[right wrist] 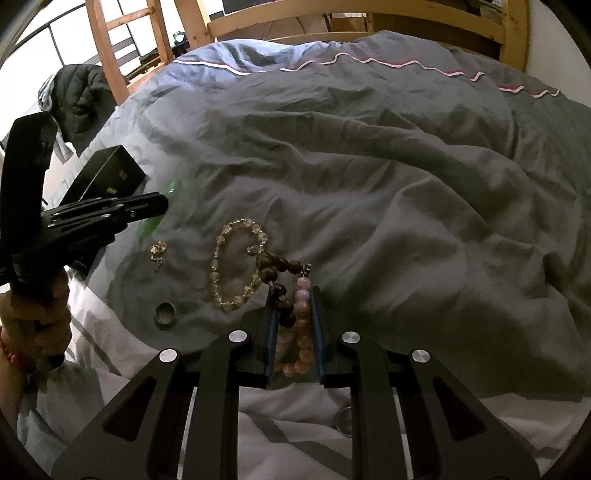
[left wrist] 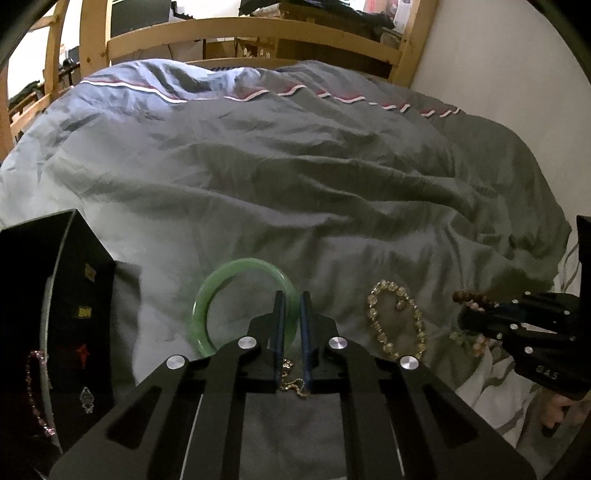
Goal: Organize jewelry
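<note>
Right gripper (right wrist: pixel 293 321) jaws clamped on limp, slippery bead bracelets (right wrist: pixel 295 332); left gripper (left wrist: pixel 291 325) jaws nearly together, empty.

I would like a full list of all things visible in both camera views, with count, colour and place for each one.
green bangle: 1, pale green, on the duvet ahead of the left gripper
clear bead bracelet: 1, yellowish clear, on the duvet in the middle
gold chain: 1, gold, small heap on the duvet under the left gripper
ring: 1, dark metal, on the duvet
black box: 1, black, open, far left; a pink bead strand lies inside
brown bead bracelet: 1, dark brown, at the right fingers
pink bead bracelet: 1, pink and orange, between the right fingers
duvet: 1, grey, over the bed
bed frame: 1, light wood, behind
left gripper: black, fingers slightly apart
right gripper: black, around the bracelets
</note>
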`<state>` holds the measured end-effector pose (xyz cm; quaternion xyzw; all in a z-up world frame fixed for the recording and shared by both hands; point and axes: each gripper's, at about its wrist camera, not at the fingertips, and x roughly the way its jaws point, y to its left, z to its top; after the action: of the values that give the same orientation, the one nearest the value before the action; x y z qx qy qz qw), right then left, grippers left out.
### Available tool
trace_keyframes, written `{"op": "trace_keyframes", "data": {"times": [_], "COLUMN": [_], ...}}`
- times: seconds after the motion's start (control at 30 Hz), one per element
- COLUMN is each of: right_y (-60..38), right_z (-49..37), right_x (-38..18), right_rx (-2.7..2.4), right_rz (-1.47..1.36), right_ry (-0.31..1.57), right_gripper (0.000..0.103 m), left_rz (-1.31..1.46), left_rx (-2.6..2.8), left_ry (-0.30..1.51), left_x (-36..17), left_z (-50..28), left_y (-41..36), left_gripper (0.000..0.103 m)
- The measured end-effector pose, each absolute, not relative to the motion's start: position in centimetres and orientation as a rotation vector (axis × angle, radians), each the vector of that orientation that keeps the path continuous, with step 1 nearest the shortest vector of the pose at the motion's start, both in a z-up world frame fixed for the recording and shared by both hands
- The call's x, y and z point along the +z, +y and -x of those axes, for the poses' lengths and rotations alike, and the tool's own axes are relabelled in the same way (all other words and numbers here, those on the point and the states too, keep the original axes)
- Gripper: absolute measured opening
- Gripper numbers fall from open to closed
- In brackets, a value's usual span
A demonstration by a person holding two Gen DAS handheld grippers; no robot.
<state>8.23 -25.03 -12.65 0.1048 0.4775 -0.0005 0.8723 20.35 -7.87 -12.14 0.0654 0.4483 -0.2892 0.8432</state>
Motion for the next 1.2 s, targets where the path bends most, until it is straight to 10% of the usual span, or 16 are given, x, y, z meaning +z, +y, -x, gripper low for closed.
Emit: {"op": "trace_keyframes", "data": {"times": [0.93,1.07,1.2], "right_y": [-24.8,-24.8,-24.8], "right_z": [-8.5,-8.6,-8.6], "right_x": [-12.9,-13.0,-13.1], "right_rx": [-0.001,-0.001,-0.002], "right_rz": [-0.218,-0.22,-0.218], "right_ry": [1.007,1.011,1.016], "right_gripper": [0.017,0.017,0.017], "left_rz": [-0.152,-0.225,-0.302], "left_rx": [-0.637,-0.602,-0.593], "left_ry": [0.891,0.889,0.912], "left_x": [-9.4,-10.8,-12.8], "left_z": [-19.3,-19.2,-19.2], "left_y": [-7.7,-8.6,-10.0], "left_gripper": [0.006,0.057,0.062]}}
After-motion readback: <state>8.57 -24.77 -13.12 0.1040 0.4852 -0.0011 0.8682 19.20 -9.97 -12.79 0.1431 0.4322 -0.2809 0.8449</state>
